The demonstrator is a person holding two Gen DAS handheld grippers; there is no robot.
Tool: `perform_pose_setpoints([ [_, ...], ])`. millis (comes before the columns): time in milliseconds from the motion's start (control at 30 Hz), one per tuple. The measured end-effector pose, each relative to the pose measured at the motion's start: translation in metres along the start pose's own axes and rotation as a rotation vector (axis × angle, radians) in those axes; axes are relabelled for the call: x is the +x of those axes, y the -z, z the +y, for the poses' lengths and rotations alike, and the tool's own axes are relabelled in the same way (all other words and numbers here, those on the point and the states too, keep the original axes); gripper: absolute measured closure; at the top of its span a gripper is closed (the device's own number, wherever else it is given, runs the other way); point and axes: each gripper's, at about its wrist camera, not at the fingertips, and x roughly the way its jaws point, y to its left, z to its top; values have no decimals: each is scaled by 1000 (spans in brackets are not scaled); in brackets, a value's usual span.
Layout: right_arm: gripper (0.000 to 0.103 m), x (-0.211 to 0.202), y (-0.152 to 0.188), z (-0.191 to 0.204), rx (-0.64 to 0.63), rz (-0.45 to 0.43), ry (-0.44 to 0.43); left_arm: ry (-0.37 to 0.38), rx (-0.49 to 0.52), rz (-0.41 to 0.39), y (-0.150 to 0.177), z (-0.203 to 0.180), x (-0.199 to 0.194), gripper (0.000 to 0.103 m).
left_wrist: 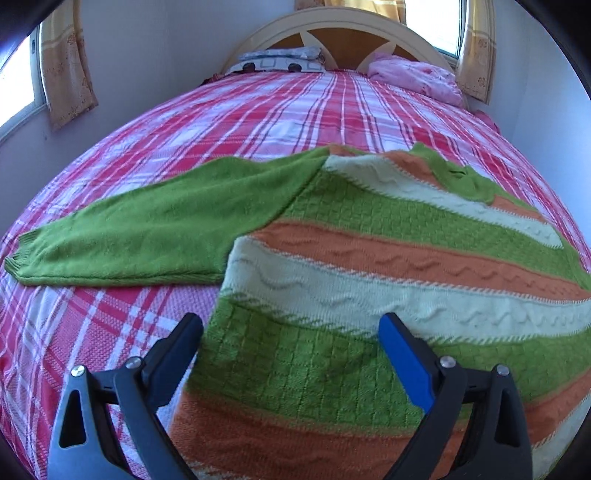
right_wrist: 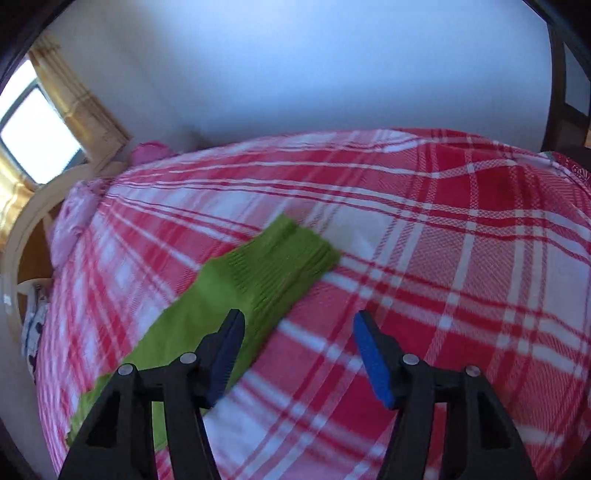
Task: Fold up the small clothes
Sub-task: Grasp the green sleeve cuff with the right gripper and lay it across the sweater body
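A knitted sweater (left_wrist: 369,251) with green, orange and cream stripes lies flat on the red plaid bedspread (left_wrist: 229,118). Its plain green sleeve (left_wrist: 147,229) stretches out to the left. My left gripper (left_wrist: 291,325) hovers open over the sweater's lower left body; one finger is above the bedspread just off the sweater's edge, the other above the knit. In the blurred right wrist view the other green sleeve (right_wrist: 221,306) runs diagonally, ending in a ribbed cuff (right_wrist: 291,254). My right gripper (right_wrist: 298,319) is open just beyond it, with its left finger over the sleeve's edge and only bedspread (right_wrist: 461,240) between the fingers.
At the head of the bed stand a curved wooden headboard (left_wrist: 343,22), a patterned pillow stack (left_wrist: 280,61) and a pink bundle (left_wrist: 413,77). Curtained windows (left_wrist: 18,88) flank the bed. A white wall (right_wrist: 295,74) runs along its far side, with dark furniture (right_wrist: 565,110) at the right.
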Motion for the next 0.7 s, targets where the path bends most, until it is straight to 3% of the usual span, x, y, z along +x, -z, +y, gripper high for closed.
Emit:
perform_pose_setpoints([
  [133, 42, 15, -16, 15, -46, -20, -1, 5, -14, -2, 0, 2, 2, 1],
  [200, 58, 19, -17, 20, -77, -22, 57, 6, -11, -2, -1, 2, 3, 0],
  [233, 72, 21, -17, 20, -89, -27, 83, 7, -10, -3, -1, 1, 3, 0],
  [267, 80, 23, -17, 21, -96, -29, 96, 7, -9, -3, -1, 2, 3, 0],
  [333, 87, 23, -19, 21, -116, -26, 89, 8, -9, -4, 0, 1, 4, 0],
  [367, 95, 20, -21, 23, -132, -18, 72, 9, -10, -4, 0, 1, 4, 0],
  [500, 96, -17, -22, 40, -168, -77, -7, 16, -13, -6, 0, 2, 5, 0],
  [700, 96, -93, -2, 121, -355, -128, -199, 26, -18, -13, 1, 4, 4, 0],
])
